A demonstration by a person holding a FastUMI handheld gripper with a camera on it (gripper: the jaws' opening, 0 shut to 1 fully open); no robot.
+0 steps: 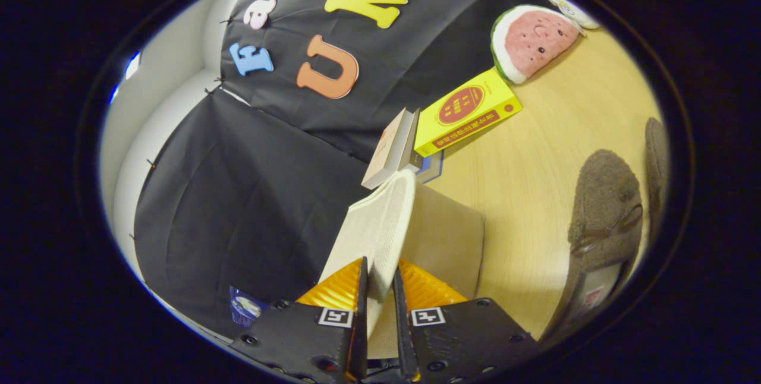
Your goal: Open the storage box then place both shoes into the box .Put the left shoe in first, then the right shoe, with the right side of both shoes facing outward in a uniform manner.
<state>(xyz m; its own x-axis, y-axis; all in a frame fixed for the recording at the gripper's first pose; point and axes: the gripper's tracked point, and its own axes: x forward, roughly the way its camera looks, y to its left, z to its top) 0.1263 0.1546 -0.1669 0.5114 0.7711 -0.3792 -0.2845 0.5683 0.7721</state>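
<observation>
While the gripper (379, 280) pinches the box lid (380, 226), lifted on edge, opening looks underway. Both shoes (600, 217) sit unplaced on the table (535, 158).

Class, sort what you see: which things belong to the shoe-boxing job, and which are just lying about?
Job:
gripper, shut on beige fabric box lid
beige fabric storage box
two brown fuzzy slippers

Lying about:
yellow book
pale books
watermelon-slice plush
</observation>
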